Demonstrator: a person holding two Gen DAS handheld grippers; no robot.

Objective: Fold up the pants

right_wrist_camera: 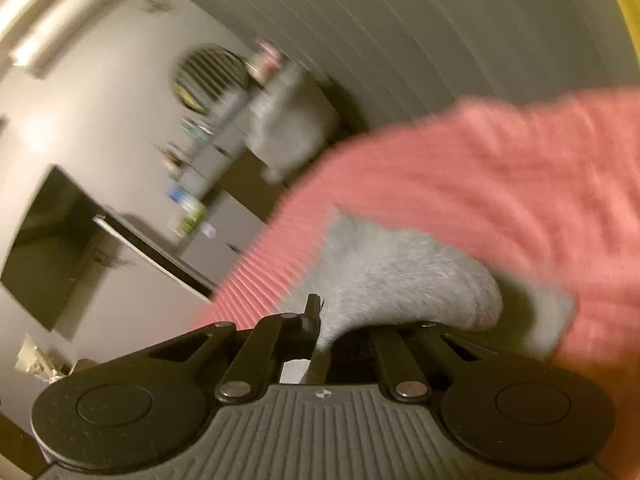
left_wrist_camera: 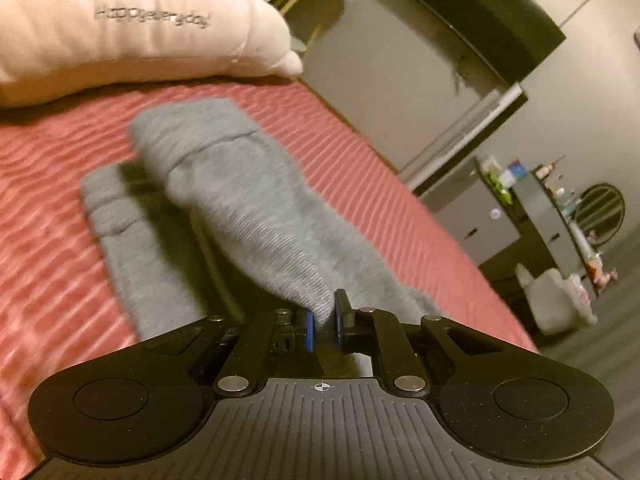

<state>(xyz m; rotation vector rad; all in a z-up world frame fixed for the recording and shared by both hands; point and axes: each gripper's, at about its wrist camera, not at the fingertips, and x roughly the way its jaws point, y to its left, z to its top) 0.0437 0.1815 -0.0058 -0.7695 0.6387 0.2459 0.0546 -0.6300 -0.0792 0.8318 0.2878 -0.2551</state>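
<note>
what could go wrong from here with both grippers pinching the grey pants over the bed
1. The left gripper pinches only a small bunch of the grey pants, so the cloth could slip out mid-fold.
2. The lifted leg hangs twisted above the part lying flat on the red bedspread; laid down like this, it may land crooked or creased.
3. The right gripper holds its corner near the bed's edge, so a dropped end might slide off.

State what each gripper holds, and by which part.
Both hold the grey pants: the left gripper pinches a bunched fabric fold; the right gripper clamps another fold, exact part unclear.
</note>
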